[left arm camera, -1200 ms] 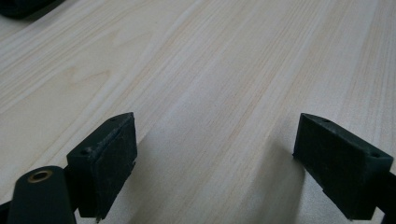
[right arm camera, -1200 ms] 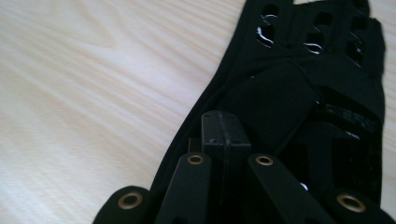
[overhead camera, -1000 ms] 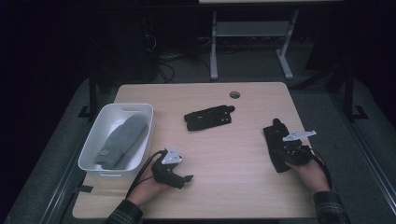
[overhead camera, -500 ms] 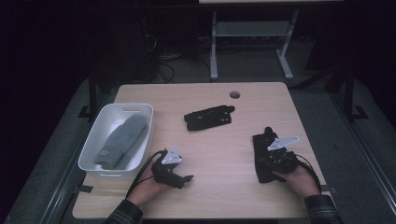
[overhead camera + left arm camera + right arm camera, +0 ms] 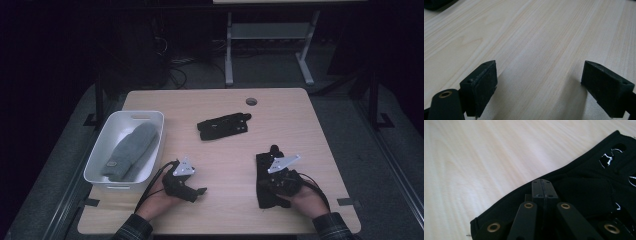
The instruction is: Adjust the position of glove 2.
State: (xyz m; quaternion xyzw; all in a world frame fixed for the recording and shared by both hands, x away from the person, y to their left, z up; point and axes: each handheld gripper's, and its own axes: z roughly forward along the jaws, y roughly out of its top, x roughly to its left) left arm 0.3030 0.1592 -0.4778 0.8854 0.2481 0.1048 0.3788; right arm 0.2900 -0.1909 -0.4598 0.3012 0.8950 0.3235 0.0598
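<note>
Bare tabletop (image 5: 225,165) between left tool (image 5: 200,190) and right tool (image 5: 266,181); black glove (image 5: 223,126) beyond, seemingly clear.

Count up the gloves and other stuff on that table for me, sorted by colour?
Black gloves: 2, one mid-table, one under the right gripper, which has closed jaws.
Grey mittens: 1, inside the tub.
White tubs: 1.
Total: 4 things on the wooden table.
</note>
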